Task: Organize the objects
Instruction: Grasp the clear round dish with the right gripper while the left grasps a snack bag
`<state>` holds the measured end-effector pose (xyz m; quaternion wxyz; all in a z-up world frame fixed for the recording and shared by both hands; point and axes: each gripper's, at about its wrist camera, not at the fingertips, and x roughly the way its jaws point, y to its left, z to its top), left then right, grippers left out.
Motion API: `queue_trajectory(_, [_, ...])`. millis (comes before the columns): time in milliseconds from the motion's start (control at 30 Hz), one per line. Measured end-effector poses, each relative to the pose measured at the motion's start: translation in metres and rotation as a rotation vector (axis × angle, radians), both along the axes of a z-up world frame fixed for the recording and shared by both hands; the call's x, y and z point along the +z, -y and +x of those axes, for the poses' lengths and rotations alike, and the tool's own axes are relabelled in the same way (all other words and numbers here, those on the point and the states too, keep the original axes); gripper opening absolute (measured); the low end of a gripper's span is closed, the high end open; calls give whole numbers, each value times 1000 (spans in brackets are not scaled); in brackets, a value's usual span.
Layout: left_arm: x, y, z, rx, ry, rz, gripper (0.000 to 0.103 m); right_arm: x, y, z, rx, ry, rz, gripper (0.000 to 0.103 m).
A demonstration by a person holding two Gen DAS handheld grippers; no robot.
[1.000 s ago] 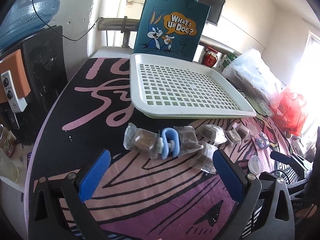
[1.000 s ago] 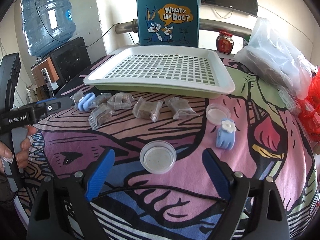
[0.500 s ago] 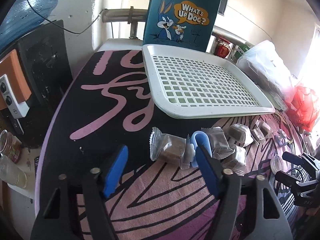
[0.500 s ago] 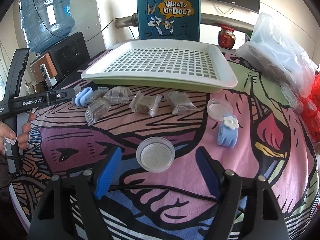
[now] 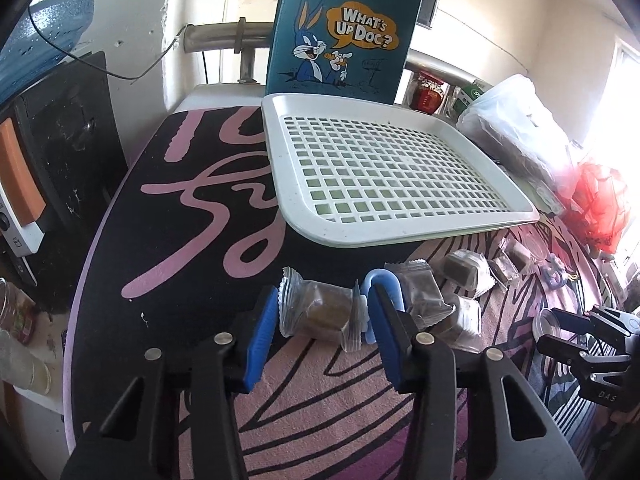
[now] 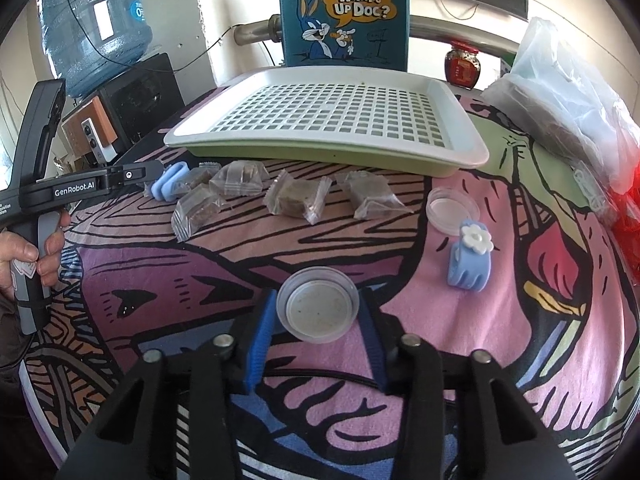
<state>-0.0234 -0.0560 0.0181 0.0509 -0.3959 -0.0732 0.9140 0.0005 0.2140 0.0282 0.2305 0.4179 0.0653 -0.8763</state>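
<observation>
Several clear-wrapped brown snack packets [image 6: 298, 200] lie in a row in front of a white perforated tray [image 6: 320, 148]. My left gripper [image 5: 324, 304] has its jaws closing on the leftmost packet [image 5: 320, 314], and the blue pads [image 5: 262, 336] touch the wrapper's crimped ends. A blue hair clip [image 5: 382, 280] lies just behind it. My right gripper [image 6: 318, 308] is closing on a small clear plastic cup [image 6: 318, 304], whose rim meets both pads. A blue clip with a white flower [image 6: 470, 260] and a clear lid [image 6: 452, 208] lie to its right.
A blue cartoon tote bag [image 6: 344, 12] stands behind the tray. A clear plastic bag [image 6: 568, 92] and a red jar [image 6: 462, 64] sit at the back right. A water bottle [image 6: 92, 24] and a speaker [image 6: 140, 96] stand off the table's left. A hand [image 6: 24, 256] holds the left gripper.
Both pairs of jaws have narrowed from wide open. The left gripper came forward around the leftmost packet; the right gripper's pads drew in to the cup.
</observation>
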Motion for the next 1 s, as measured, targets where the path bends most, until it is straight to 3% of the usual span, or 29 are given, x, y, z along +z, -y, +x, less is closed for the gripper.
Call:
queue_trajectory(267, [2, -3, 3, -13, -16, -2, 23, 2, 2, 2, 16, -7, -5, 40])
queue_trajectory(300, [2, -3, 4, -8, -17, -2, 5, 2, 2, 3, 17, -9, -5, 40])
queue_trajectory(500, [4, 10, 15, 11, -14, 65, 4, 5, 2, 5, 21, -27, -12, 40])
queue_trajectory(833, [13, 8, 33, 7, -55, 44, 0, 8, 0, 7, 25, -41, -27, 40])
queue_trajectory(1000, [15, 9, 39, -12, -56, 69, 0, 9, -1, 9, 28, -47, -32, 40])
